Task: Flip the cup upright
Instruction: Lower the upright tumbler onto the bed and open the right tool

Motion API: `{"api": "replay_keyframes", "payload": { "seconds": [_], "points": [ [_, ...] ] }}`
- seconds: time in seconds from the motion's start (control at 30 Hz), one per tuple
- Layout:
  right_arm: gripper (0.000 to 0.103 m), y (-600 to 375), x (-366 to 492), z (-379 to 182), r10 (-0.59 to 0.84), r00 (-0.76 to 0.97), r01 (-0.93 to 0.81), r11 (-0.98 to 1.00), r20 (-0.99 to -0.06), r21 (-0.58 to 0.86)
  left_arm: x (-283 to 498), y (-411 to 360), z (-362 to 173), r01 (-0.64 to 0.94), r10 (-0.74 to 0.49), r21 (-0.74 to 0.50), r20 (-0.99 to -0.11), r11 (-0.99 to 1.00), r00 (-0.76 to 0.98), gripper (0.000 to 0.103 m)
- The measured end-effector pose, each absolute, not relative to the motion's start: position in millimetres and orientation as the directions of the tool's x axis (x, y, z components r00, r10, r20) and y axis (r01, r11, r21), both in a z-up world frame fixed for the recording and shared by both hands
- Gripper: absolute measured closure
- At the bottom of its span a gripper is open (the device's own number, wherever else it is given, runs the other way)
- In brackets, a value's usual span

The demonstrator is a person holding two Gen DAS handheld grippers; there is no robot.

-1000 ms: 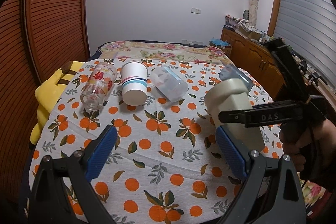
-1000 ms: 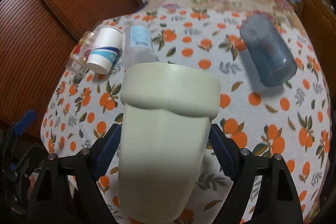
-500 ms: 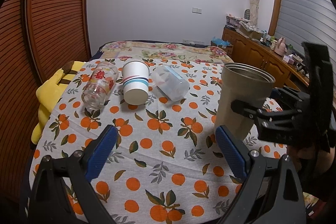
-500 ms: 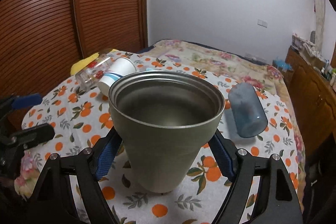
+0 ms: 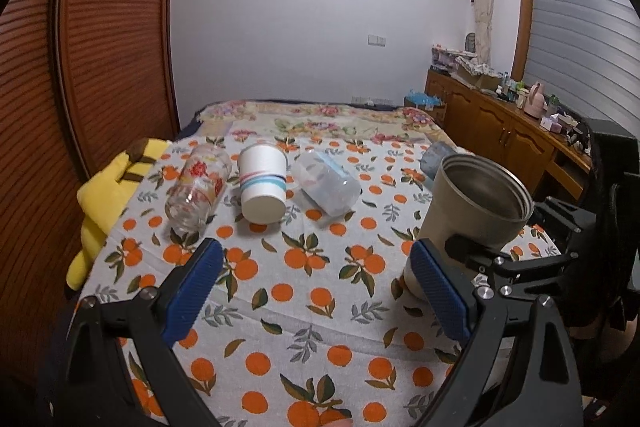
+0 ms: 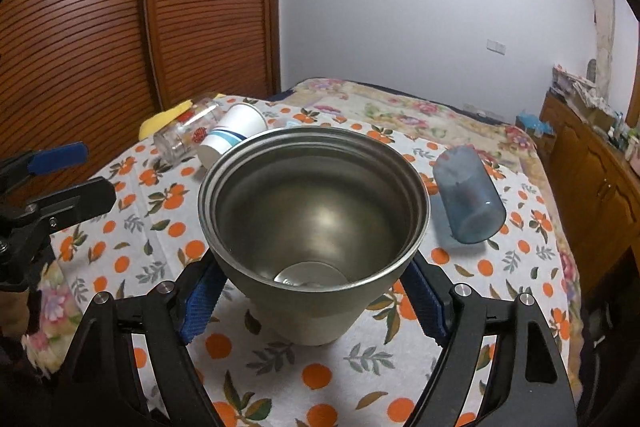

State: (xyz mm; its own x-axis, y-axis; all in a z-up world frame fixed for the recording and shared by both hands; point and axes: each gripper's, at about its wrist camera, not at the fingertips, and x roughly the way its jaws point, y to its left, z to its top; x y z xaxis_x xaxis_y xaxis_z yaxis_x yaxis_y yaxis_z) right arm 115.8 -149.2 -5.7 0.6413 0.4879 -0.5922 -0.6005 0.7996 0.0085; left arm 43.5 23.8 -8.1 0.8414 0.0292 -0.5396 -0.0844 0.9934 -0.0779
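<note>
From the left wrist we see our left tongs [image 5: 316,291] spread wide and empty, the steel cup [image 5: 468,223] off to their right, while from the right wrist our right tongs [image 6: 316,303] grip it mouth-up, axis near vertical, on the bench [image 6: 160,235].

Cups on the patterned cloth [image 5: 320,267]: five. One steel tumbler [image 5: 476,211], one glass [image 5: 196,193], one paper cup [image 5: 262,183], one clear plastic cup [image 5: 326,183], one blue cup [image 6: 468,195].
</note>
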Motion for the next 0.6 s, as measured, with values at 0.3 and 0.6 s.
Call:
{"api": "replay_keyframes", "payload": {
  "seconds": [0.3,0.6],
  "points": [
    [0.014,-160,104,0,0.526,0.638,-0.589,0.804,-0.563,0.082,35,11,5,-0.069,0.040,-0.043,-0.479,0.997,0.877,0.008],
    [0.012,-192,71,14,0.518,0.704,-0.535,0.837,-0.487,0.117,27,-4,14,-0.057,0.033,-0.038,-0.456,0.998,0.889,0.008]
  ]
}}
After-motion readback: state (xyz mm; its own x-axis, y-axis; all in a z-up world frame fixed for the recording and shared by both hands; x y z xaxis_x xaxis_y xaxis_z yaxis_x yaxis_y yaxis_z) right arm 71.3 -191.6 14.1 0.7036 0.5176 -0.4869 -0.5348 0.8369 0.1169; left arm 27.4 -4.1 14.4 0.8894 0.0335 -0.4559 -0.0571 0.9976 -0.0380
